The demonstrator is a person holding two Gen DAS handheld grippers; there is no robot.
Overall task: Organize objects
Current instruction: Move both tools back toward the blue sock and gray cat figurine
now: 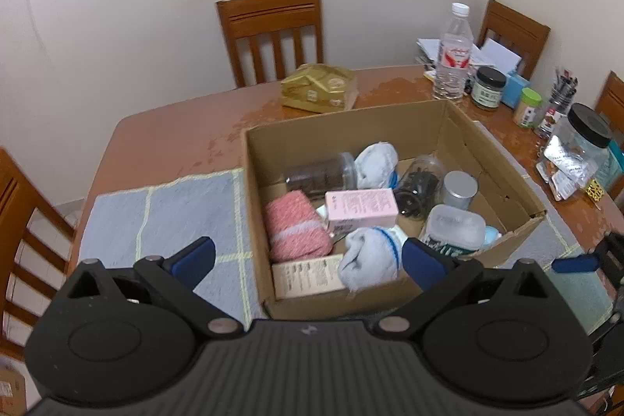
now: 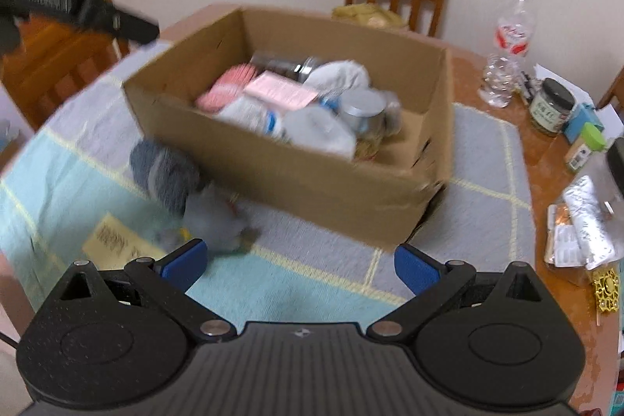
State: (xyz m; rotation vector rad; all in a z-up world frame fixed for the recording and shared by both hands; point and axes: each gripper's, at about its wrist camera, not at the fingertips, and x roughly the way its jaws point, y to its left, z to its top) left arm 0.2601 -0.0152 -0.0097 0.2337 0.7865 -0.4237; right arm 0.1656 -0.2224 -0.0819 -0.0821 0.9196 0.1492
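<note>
An open cardboard box (image 1: 343,119) stands on a blue-grey checked mat (image 1: 163,217). It holds a pink knit roll (image 1: 296,229), a pink carton (image 1: 360,209), white sock rolls (image 1: 370,256), jars and a silver tin (image 1: 460,188). My left gripper (image 1: 308,262) hangs open above the box's near wall, with nothing between its fingers. In the right wrist view, a blue-grey sock roll (image 2: 163,174), a blurred grey bundle (image 2: 214,217) and a yellow carton (image 2: 117,240) lie on the mat left of the box (image 2: 292,182). My right gripper (image 2: 300,264) is open over the mat, empty.
A gold box (image 1: 318,88) sits behind the cardboard box. A water bottle (image 1: 454,53), small jars (image 1: 487,88), a big black-lidded jar (image 1: 581,143) and foil packs (image 2: 585,225) crowd the table's right side. Wooden chairs (image 1: 273,30) ring the table.
</note>
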